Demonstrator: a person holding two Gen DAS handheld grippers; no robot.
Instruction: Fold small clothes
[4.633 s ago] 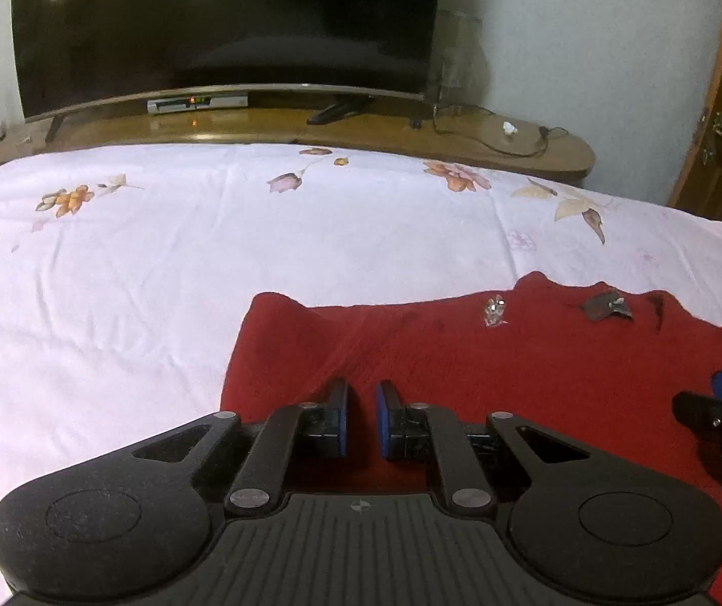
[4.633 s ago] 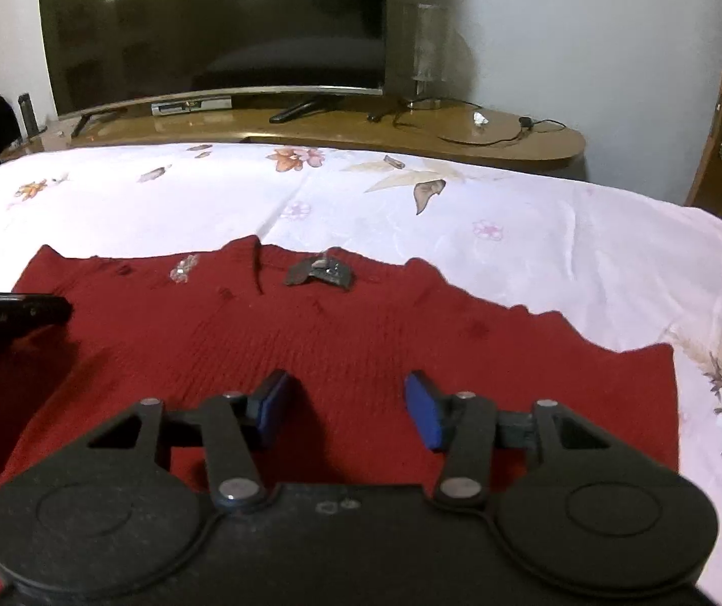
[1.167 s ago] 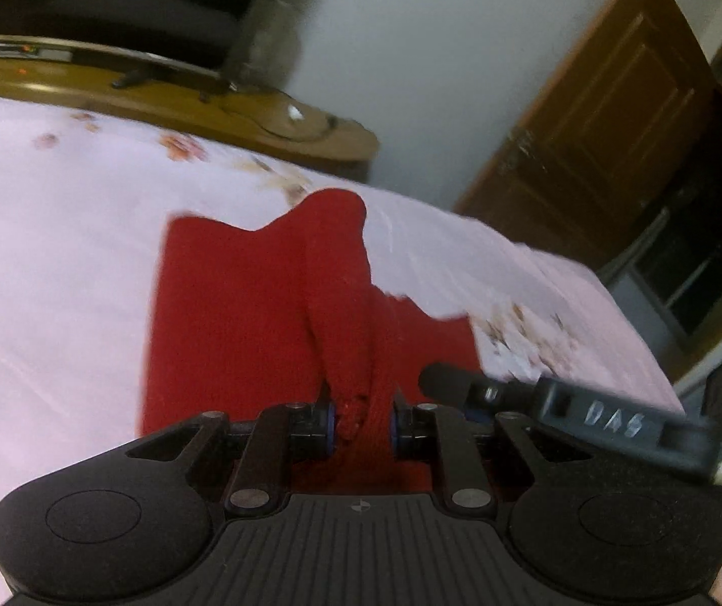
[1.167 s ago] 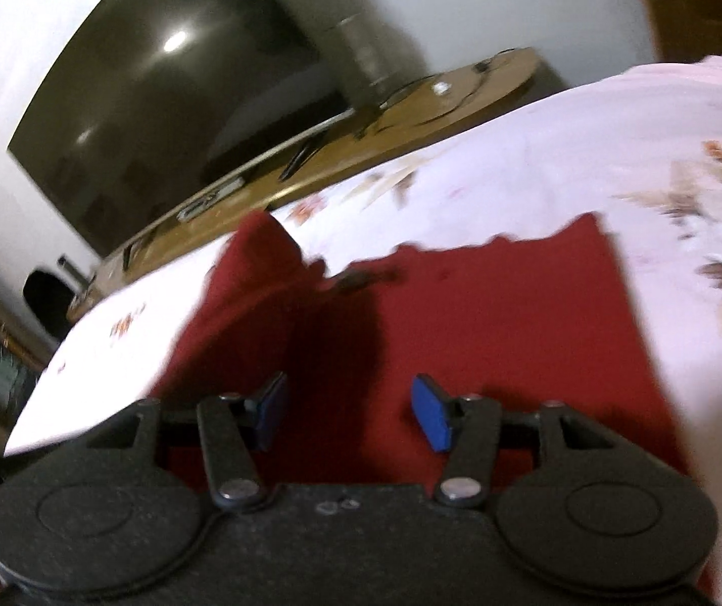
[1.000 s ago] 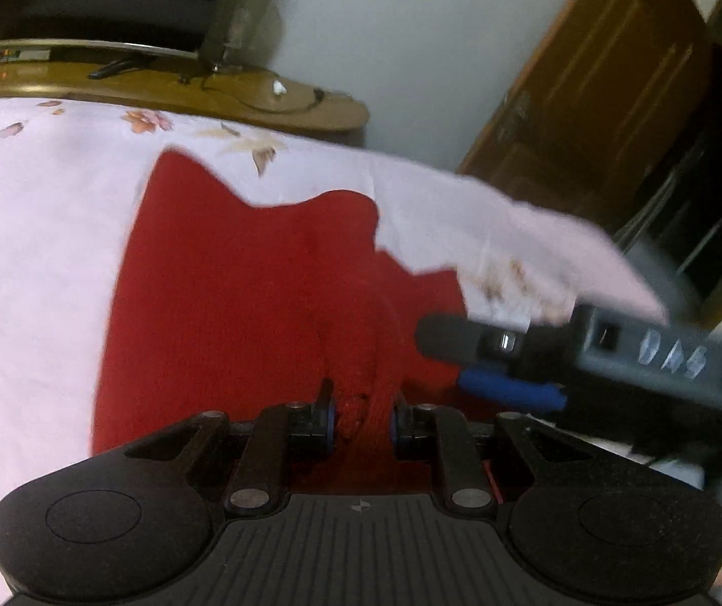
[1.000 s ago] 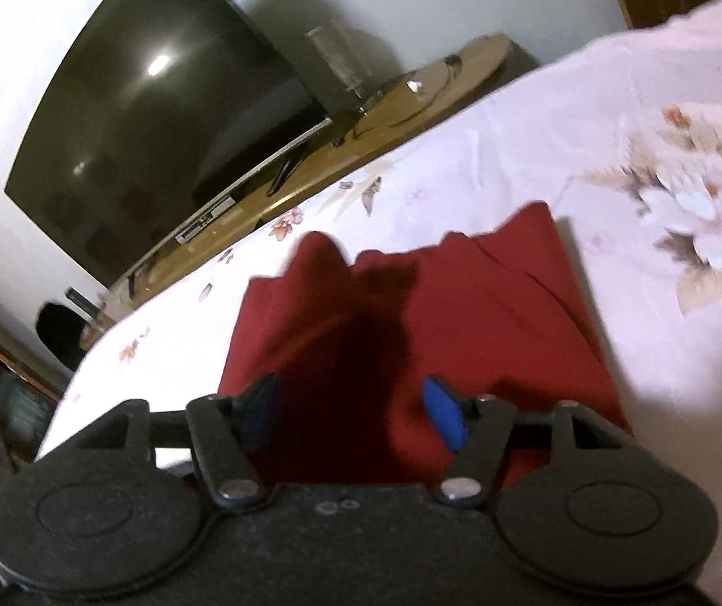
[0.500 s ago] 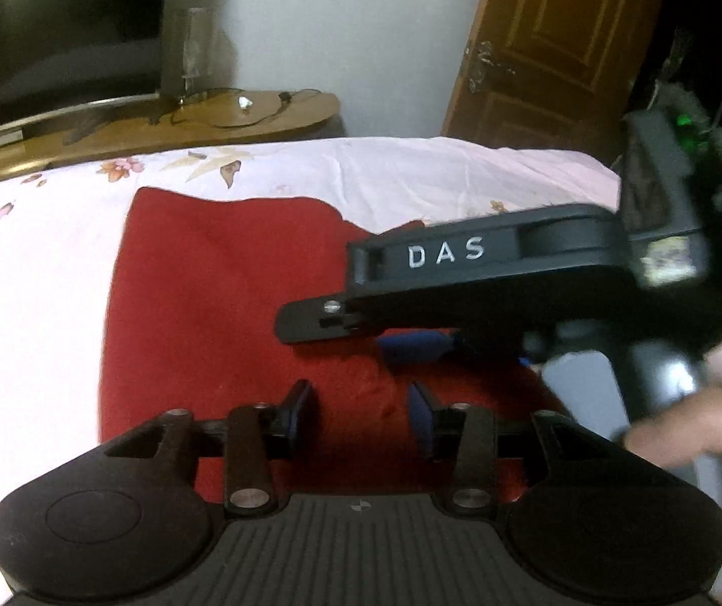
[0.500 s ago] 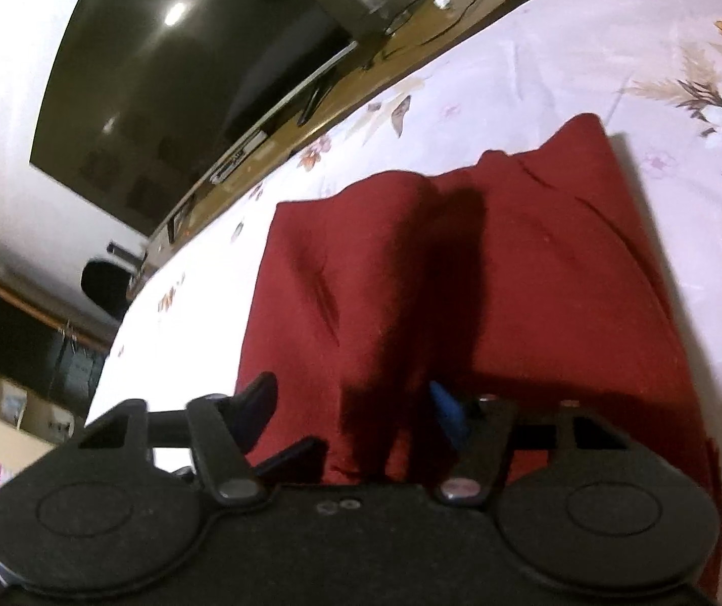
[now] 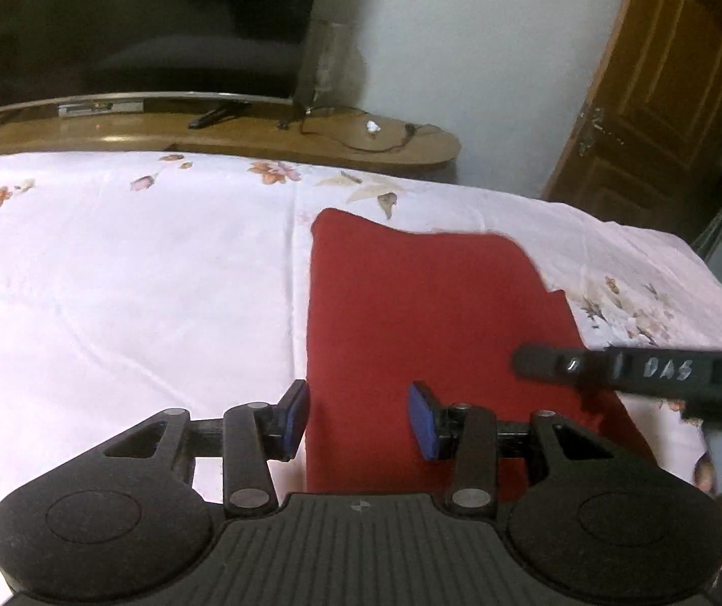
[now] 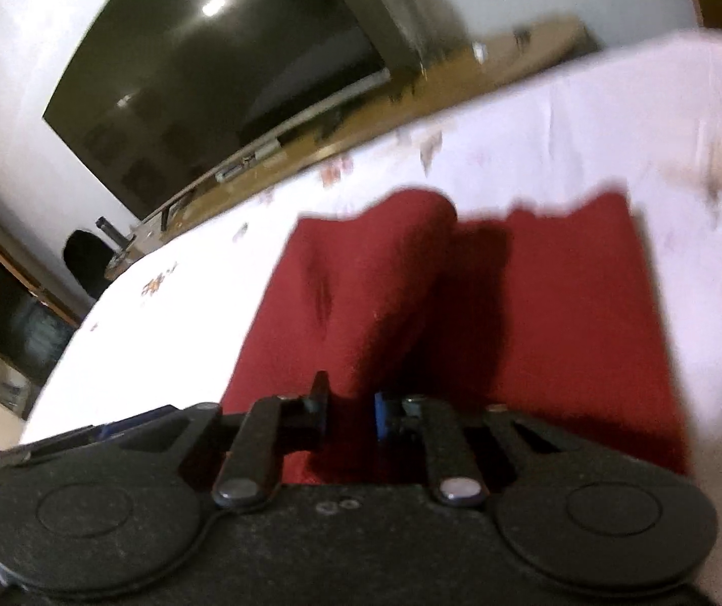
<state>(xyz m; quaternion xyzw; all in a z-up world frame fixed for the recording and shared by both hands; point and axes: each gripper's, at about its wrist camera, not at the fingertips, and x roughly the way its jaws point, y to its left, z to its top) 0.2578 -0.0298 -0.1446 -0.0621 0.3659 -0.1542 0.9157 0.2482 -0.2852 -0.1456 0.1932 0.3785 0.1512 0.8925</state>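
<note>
Bedsheet (image 9: 123, 293), floral white, carries your red garment (image 9: 426, 313) below the TV (image 9: 133, 20); left gripper (image 9: 358, 416) spread wide, right gripper (image 10: 349, 411) pinching the cloth.

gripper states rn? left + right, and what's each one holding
Left gripper: open, holding nothing, pads straddling the near left edge of the red garment.
Right gripper: shut on a raised fold of the red garment; view is blurred.

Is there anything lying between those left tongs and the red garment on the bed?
Nothing visible does. The left tongs hang open right over the near edge of the red garment, with only bare cloth and the bedsheet beneath. The right tongs reach in from the side, off that path.
</note>
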